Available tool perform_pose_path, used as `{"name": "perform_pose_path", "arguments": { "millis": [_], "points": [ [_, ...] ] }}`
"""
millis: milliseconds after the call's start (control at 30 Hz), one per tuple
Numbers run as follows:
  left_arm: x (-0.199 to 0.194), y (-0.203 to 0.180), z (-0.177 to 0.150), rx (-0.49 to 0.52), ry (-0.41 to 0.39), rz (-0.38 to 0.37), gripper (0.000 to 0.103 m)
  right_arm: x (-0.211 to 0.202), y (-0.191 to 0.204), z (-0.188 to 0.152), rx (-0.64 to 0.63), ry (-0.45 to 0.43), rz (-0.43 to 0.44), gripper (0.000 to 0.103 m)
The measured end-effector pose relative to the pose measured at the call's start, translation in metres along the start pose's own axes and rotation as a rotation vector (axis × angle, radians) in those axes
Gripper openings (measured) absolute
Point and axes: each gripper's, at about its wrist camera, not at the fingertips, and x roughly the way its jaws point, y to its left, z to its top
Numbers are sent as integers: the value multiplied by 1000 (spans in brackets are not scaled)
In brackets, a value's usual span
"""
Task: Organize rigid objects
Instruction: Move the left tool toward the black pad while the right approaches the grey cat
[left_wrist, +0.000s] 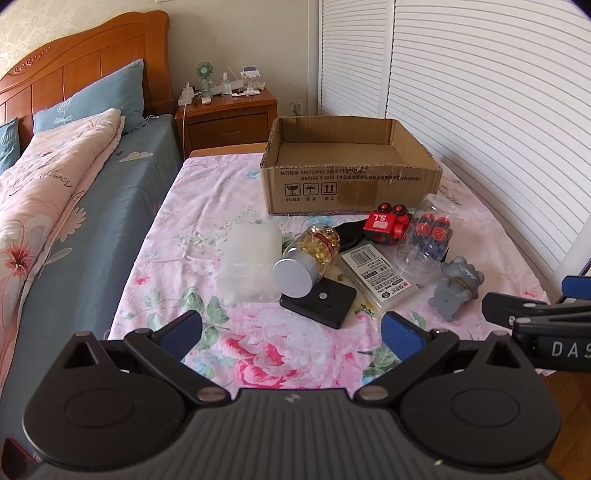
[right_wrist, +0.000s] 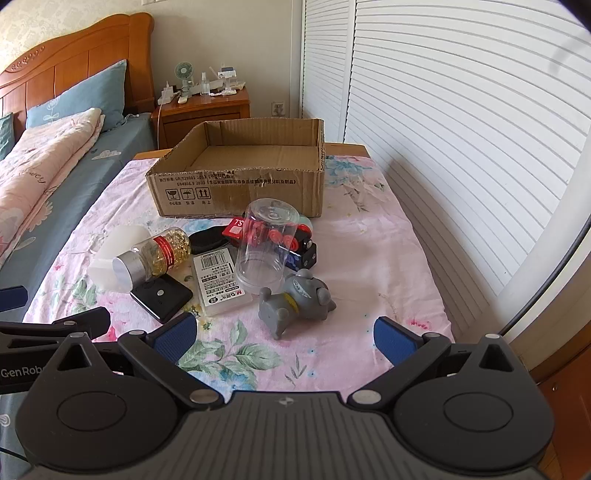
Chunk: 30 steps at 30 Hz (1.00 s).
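An open cardboard box (left_wrist: 351, 173) (right_wrist: 236, 184) stands empty at the far end of a floral-covered table (left_wrist: 207, 229). In front of it lies a heap: a pill bottle with a silver cap (left_wrist: 308, 256) (right_wrist: 155, 254), a frosted white container (left_wrist: 251, 262), a black flat device (left_wrist: 321, 301) (right_wrist: 162, 295), a clear labelled case (left_wrist: 380, 275) (right_wrist: 221, 280), a red toy train (left_wrist: 388, 223), a clear plastic jar (left_wrist: 424, 243) (right_wrist: 266, 247) and a grey toy figure (left_wrist: 456, 286) (right_wrist: 295, 299). My left gripper (left_wrist: 291, 338) and right gripper (right_wrist: 284, 339) hover open near the front edge, holding nothing.
A bed with a pink quilt (left_wrist: 44, 206) and blue pillows runs along the left. A wooden nightstand (left_wrist: 229, 114) with a small fan stands behind the table. White louvred doors (left_wrist: 480, 110) line the right side. The right gripper's arm (left_wrist: 546, 317) shows at the left view's right edge.
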Motion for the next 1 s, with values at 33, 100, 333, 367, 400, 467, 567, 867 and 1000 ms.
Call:
{"name": "perform_pose_path", "arguments": {
  "millis": [33,100,333,367,400,467,567,867,1000],
  "points": [
    [0,0,0,1,-1,-1,102,0,0,0,1,-1,0,103],
    [0,-2,1,3,0,-4,102,-1,0,1,1,-3,-1,103],
    [2,-2,2,11,0,-13,102,-2,0,0,-3,-9,-6,103],
    [2,-3,2,15,-3,-12,102,-2,0,0,-4,-10,-7,103],
    [2,-3,2,18,-5,-11,102,-2,0,1,-5,-10,-7,103],
    [1,-4,2,23,-10,-9,102,-3,0,1,-6,-11,-8,103],
    [1,-4,3,30,-11,-11,102,-2,0,1,-8,-11,-10,103],
    [2,-3,5,48,-18,-25,102,-2,3,3,-27,-18,-22,103],
    [3,-2,6,61,-35,-34,102,-3,5,5,-39,-26,-26,103]
  ]
}}
